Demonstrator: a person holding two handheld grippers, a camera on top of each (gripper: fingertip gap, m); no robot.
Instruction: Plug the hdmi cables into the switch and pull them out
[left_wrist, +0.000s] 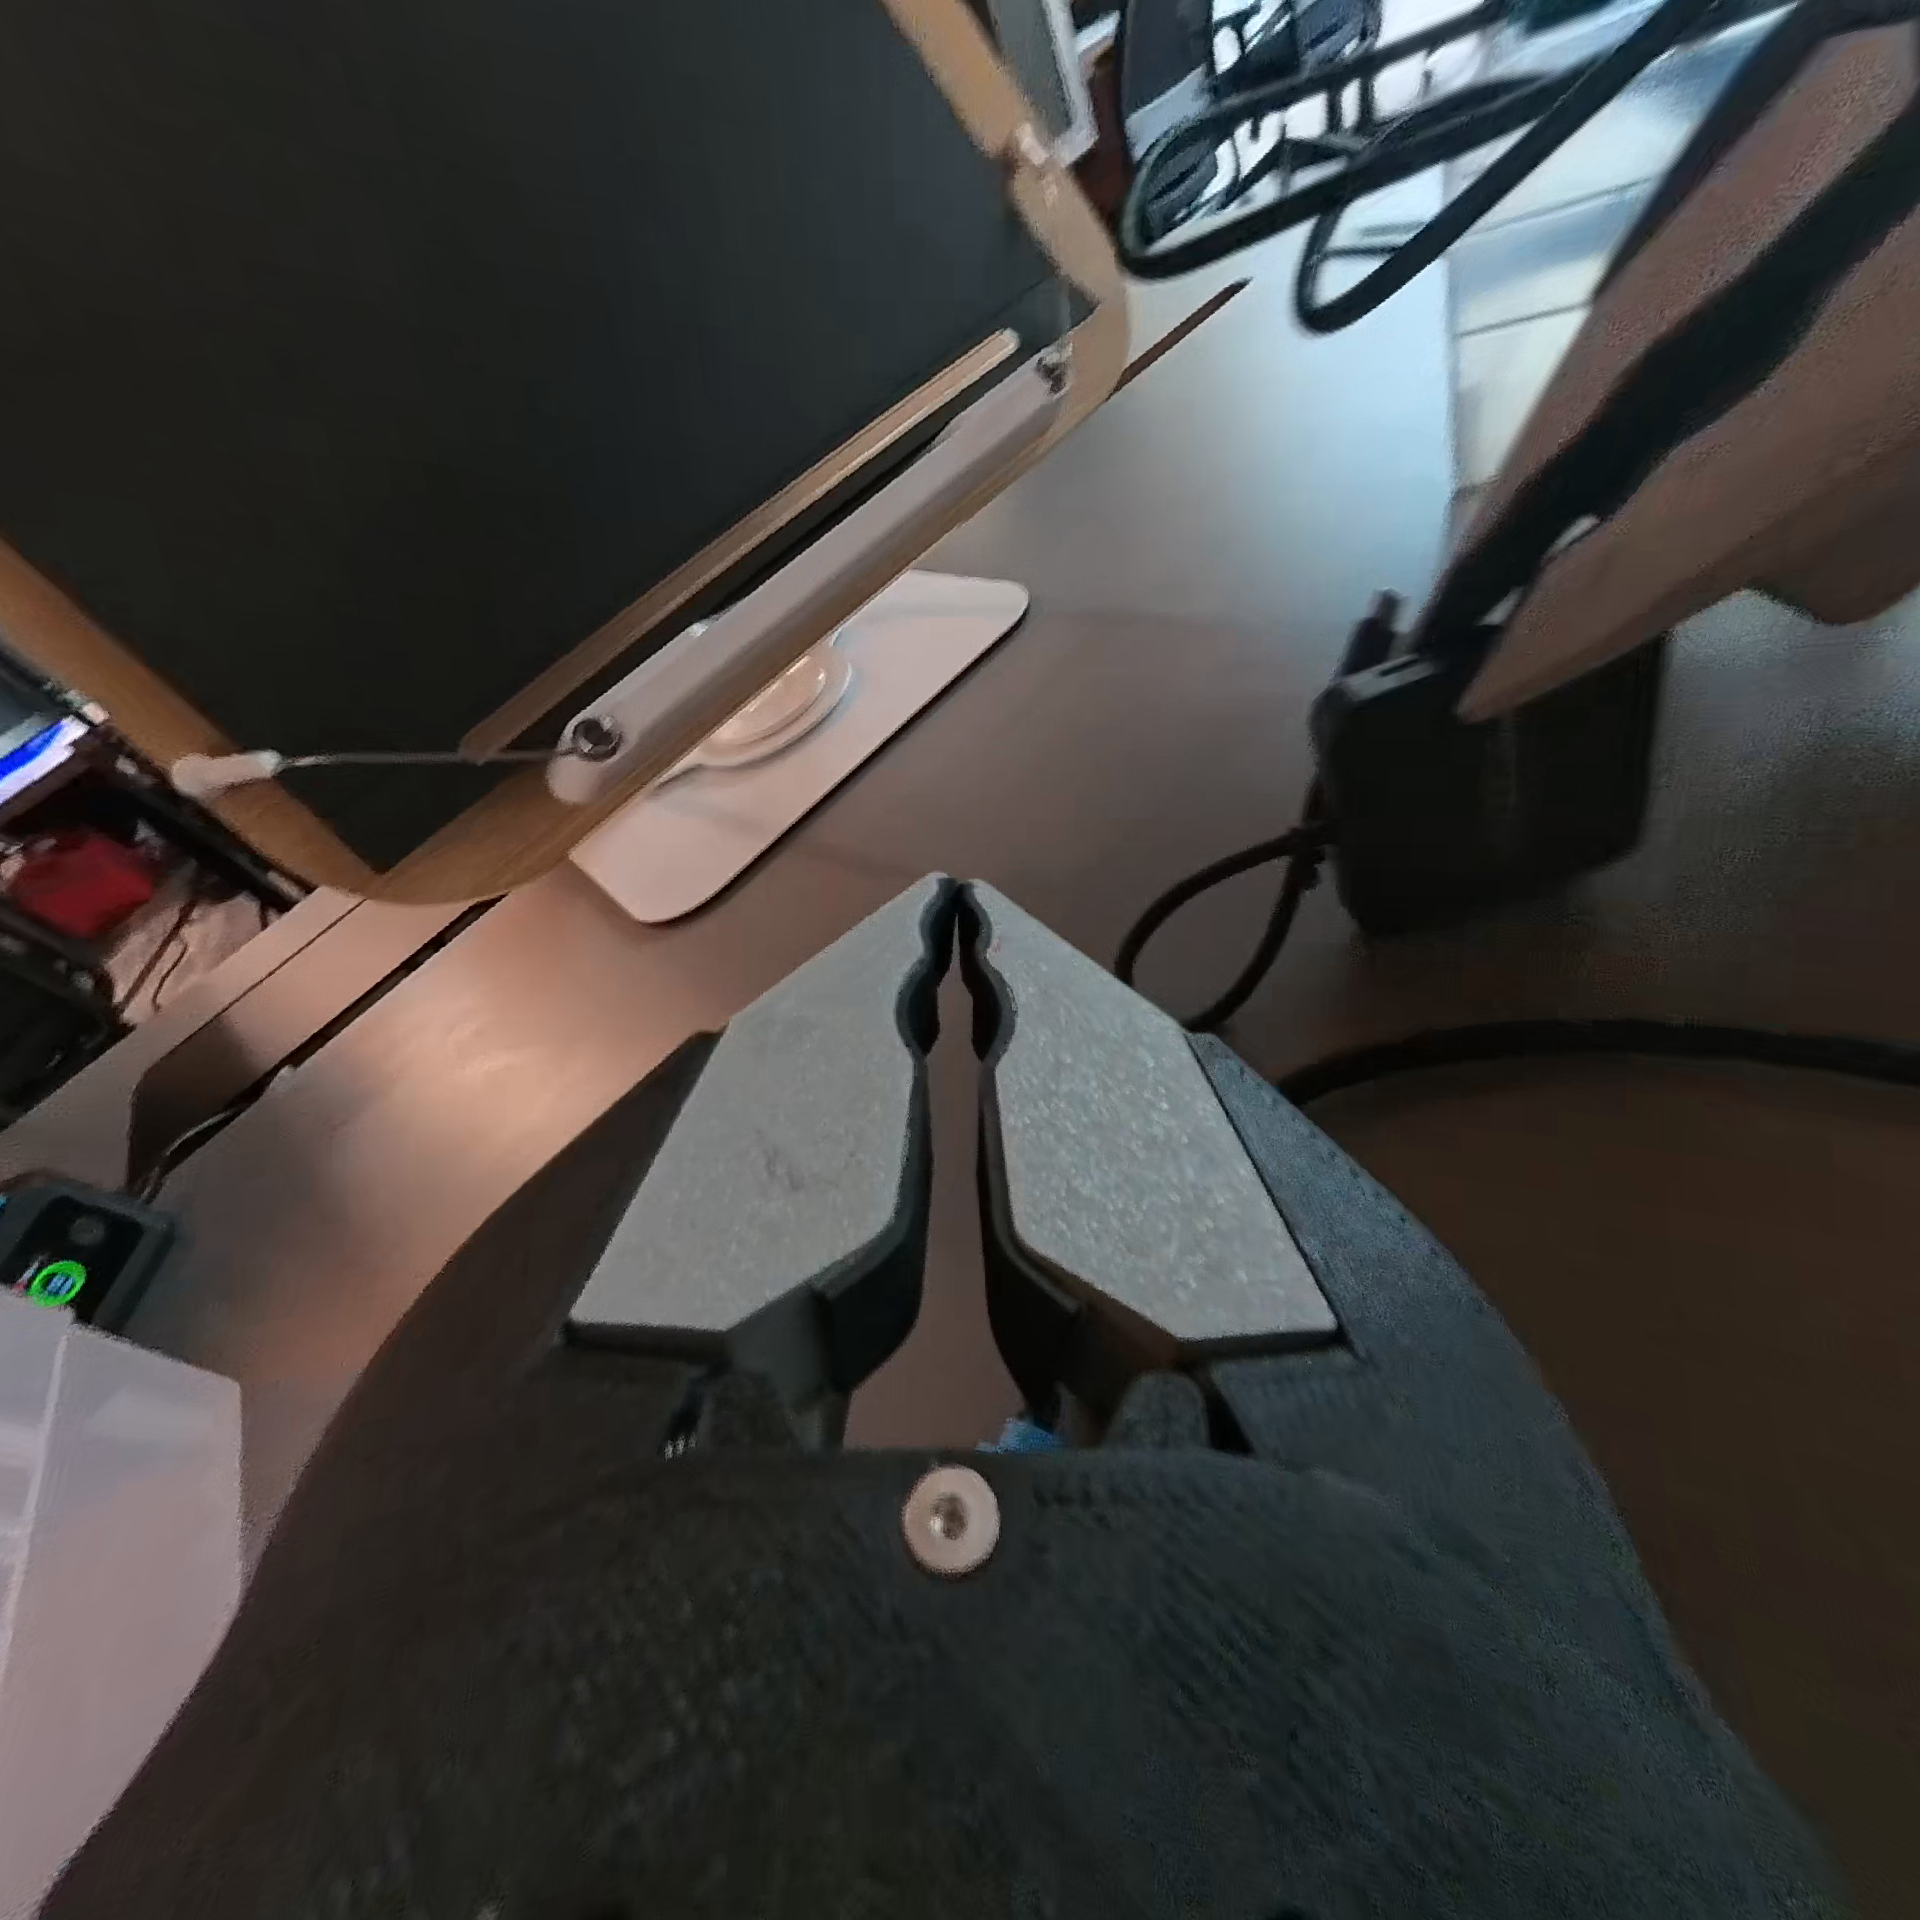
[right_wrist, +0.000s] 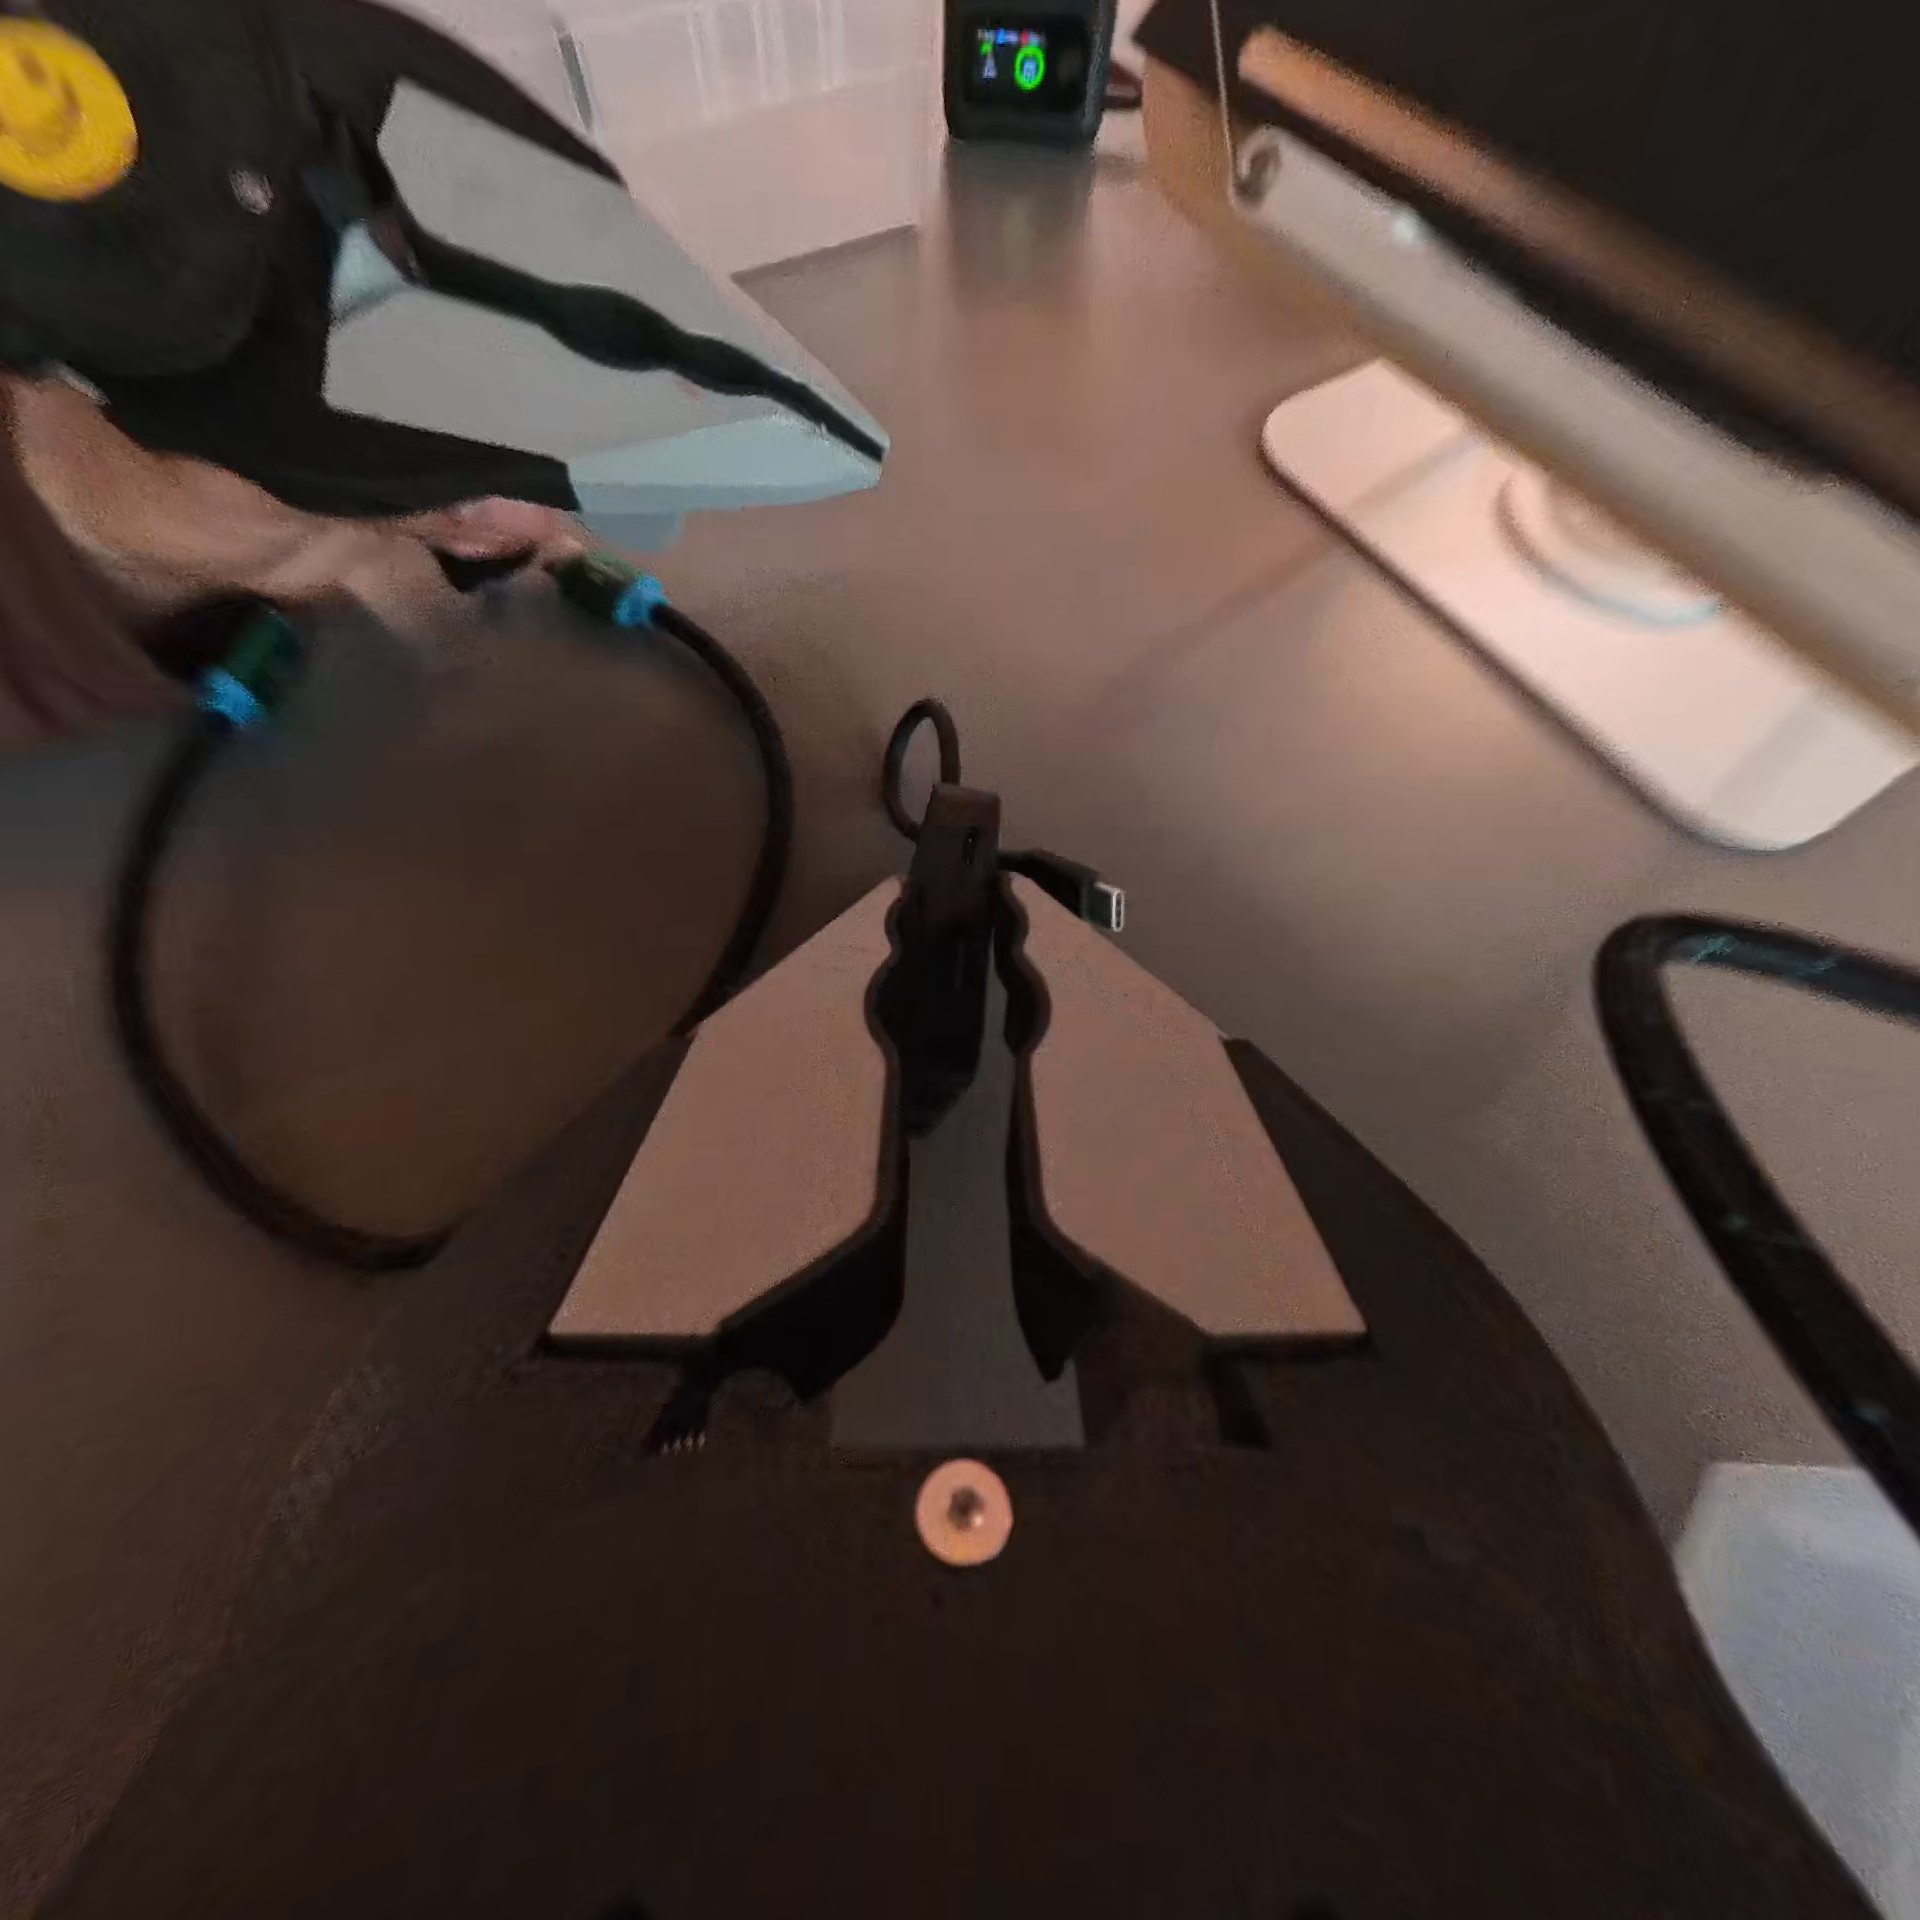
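My right gripper is shut on the black switch, a thin box held on edge between the pads. Its short cable loops behind it and ends in a small plug. In the left wrist view the switch stands on the brown table with the right gripper clamped on its top. My left gripper is shut with nothing between its pads; it hovers at the upper left of the right wrist view. Two HDMI plugs with blue rings lie below it, joined by a black cable.
A wood-framed monitor on a white base stands behind. A small device with a lit screen sits at the far table edge. A thick black cable curves at the right. A translucent box is at the left. There is about 10 cm between the tips of the two grippers.
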